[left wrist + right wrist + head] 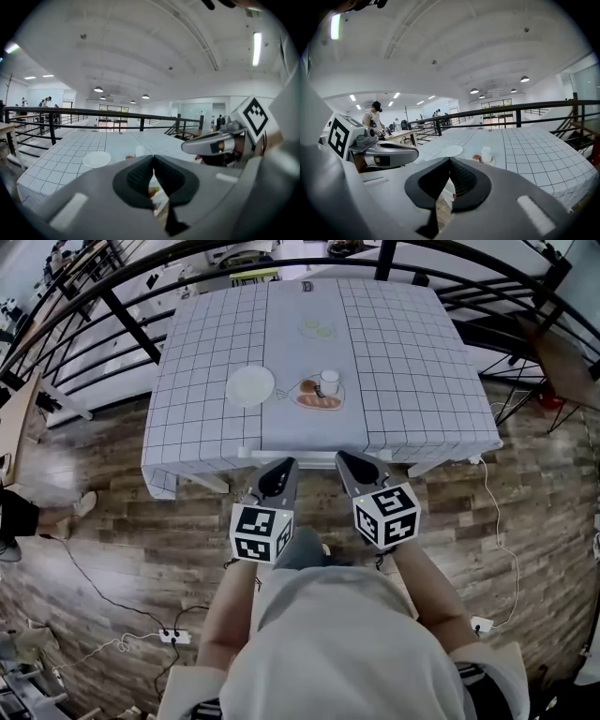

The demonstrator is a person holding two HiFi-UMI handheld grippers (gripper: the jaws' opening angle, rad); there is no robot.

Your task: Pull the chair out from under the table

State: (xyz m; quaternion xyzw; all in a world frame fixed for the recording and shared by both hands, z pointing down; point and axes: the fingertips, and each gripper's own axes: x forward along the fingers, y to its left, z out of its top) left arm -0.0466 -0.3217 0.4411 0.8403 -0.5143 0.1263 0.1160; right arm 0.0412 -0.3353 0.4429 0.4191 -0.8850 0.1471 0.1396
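Note:
The chair is tucked under the table; only its white top rail (309, 454) shows at the near edge of the grid-patterned tablecloth (412, 381). My left gripper (289, 465) and right gripper (343, 458) are side by side just before that rail, pointing at the table. Both are shut with nothing between the jaws. In the left gripper view the left gripper (153, 159) has its pads together, with the right gripper's body to its right. In the right gripper view the right gripper (449, 161) is likewise shut. I cannot tell whether either tip touches the rail.
On the table are a white plate (250, 386), a tray with bread (319, 397) and a white cup (329, 382). A black railing (131, 324) runs round the table's far sides. Cables and a power strip (173, 636) lie on the wooden floor; a person's shoe (82, 504) is at the left.

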